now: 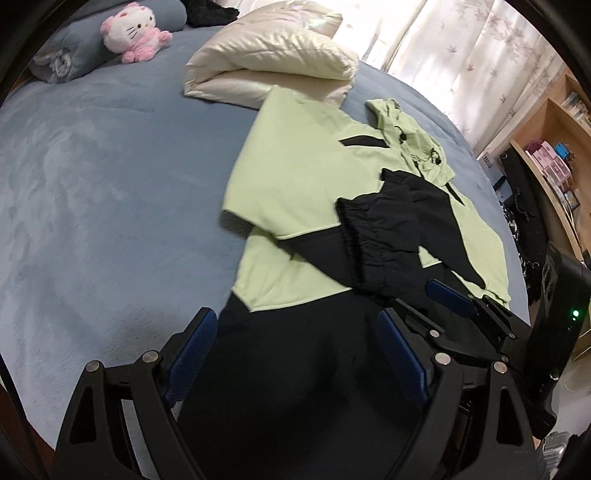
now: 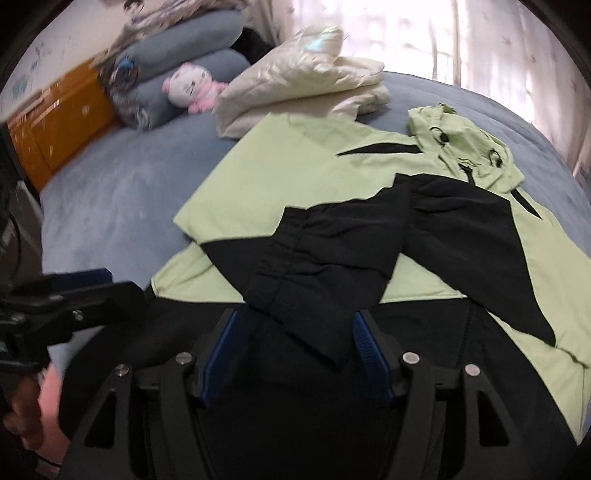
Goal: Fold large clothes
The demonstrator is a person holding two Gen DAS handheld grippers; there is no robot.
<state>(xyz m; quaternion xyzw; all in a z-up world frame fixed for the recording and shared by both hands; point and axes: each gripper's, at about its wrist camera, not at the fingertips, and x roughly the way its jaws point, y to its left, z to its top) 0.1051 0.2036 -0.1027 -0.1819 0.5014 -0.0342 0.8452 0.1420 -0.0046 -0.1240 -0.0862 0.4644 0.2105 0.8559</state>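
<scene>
we see a light green and black hooded jacket (image 1: 295, 177) spread on a blue-grey bed cover (image 1: 110, 192), hood (image 1: 410, 144) toward the curtained window (image 1: 461, 48). both black sleeves are folded across the chest; their elastic cuffs (image 1: 364, 236) lie near the middle of the body. the black lower part of the jacket is nearest the cameras.

left gripper (image 1: 295, 343): we find its jaws standing wide apart over the black hem area, blue pads (image 1: 192, 347) on either side of the fabric. nothing is pinched between them; whether the tips touch the cloth we cannot tell.

right gripper (image 2: 295, 350): jaws also spread apart, blue pads (image 2: 369, 354) flanking the end of the folded black sleeve cuff (image 2: 295, 288). the pads do not press on it. in the left wrist view the right gripper shows at the right edge, just beside the left one. in the right wrist view the left gripper sits at the left edge, with part of a hand (image 2: 33, 413) below it.

beyond the jacket we note a folded cream quilted item (image 1: 273, 62), touching the jacket's far shoulder edge. a pink and white plush toy (image 1: 133, 31) rests against grey-blue pillows (image 2: 192, 55) at the head of the bed. wooden shelving (image 1: 554, 147) stands at the right.
</scene>
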